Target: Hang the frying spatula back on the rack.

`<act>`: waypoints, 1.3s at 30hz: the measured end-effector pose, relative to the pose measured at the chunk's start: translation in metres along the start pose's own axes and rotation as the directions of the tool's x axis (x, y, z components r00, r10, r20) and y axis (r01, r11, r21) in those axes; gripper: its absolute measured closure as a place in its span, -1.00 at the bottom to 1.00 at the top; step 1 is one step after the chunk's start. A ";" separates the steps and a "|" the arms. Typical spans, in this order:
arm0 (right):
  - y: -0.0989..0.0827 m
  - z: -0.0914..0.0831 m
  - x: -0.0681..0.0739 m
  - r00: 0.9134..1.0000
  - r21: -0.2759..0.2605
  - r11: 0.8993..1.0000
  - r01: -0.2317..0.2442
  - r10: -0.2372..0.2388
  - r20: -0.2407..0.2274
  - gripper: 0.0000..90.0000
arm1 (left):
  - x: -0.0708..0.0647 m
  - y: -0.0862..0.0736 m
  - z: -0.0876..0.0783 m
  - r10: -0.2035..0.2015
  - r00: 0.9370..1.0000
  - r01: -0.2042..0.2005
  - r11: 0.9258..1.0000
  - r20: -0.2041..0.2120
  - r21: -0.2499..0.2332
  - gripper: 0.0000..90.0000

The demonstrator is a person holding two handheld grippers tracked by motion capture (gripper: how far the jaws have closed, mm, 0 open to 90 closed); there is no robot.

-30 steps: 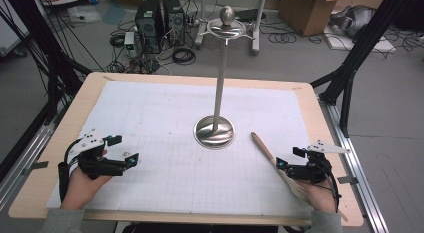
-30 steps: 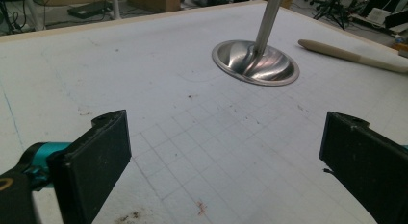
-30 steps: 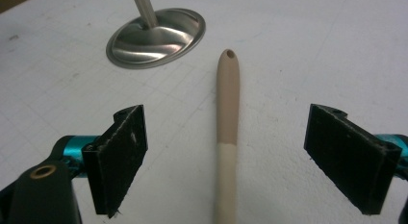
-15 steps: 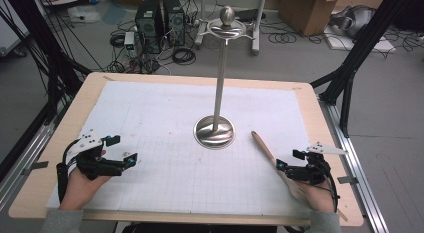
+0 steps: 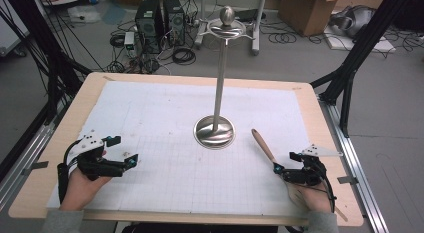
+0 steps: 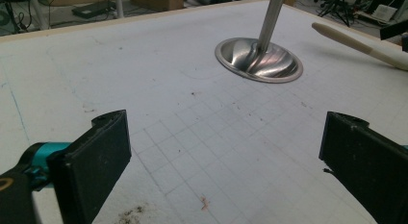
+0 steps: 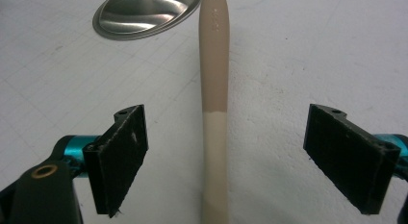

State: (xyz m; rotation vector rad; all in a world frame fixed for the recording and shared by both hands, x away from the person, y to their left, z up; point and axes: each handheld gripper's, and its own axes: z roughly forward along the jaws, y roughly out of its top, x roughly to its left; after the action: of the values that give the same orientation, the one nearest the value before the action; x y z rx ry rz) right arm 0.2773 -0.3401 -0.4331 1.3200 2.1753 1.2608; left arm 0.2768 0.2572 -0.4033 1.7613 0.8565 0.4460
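Observation:
A wooden spoon [image 5: 262,144] lies flat on the white gridded sheet at the right, its handle pointing toward the metal stand [image 5: 214,132]. My right gripper [image 5: 276,169] sits low over the spoon with its jaws wide. In the right gripper view the two-tone handle [image 7: 214,65] runs up the middle between the pads [image 7: 120,156], a clear gap on each side, so the right gripper [image 7: 226,152] is open. My left gripper [image 5: 131,160] rests at the left of the sheet, open and holding nothing; between its jaws [image 6: 226,156] lies bare paper.
The stand has a round shiny base [image 6: 257,60] and a tall pole [image 5: 219,83] with a ball and hooks on top. The wooden table edge [image 5: 85,93] frames the sheet. Computers, cables and boxes lie on the floor beyond.

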 end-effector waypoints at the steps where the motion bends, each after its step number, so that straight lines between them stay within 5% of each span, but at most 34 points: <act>1: -0.001 0.001 0.000 1.000 -0.007 1.000 0.003 -0.003 0.001 -0.67 | 0.000 0.000 0.000 0.001 1.000 -0.001 1.000 -0.001 -0.001 -0.90; 27: -0.011 0.005 0.005 0.998 0.022 0.998 0.056 -0.057 0.029 -0.67 | 0.001 -0.002 0.000 -0.004 1.000 0.004 1.000 -0.004 0.008 -0.90; 39: -0.012 0.006 0.008 0.997 0.045 0.996 0.079 -0.079 0.011 -0.16 | 0.003 -0.002 -0.001 -0.005 1.000 0.005 1.000 -0.007 0.003 -0.90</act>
State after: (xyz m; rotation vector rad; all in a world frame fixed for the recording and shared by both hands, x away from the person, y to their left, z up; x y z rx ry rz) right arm 0.2700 -0.3329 -0.4443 1.2419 2.2360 1.1775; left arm 0.2776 0.2605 -0.4056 1.7613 0.8663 0.4480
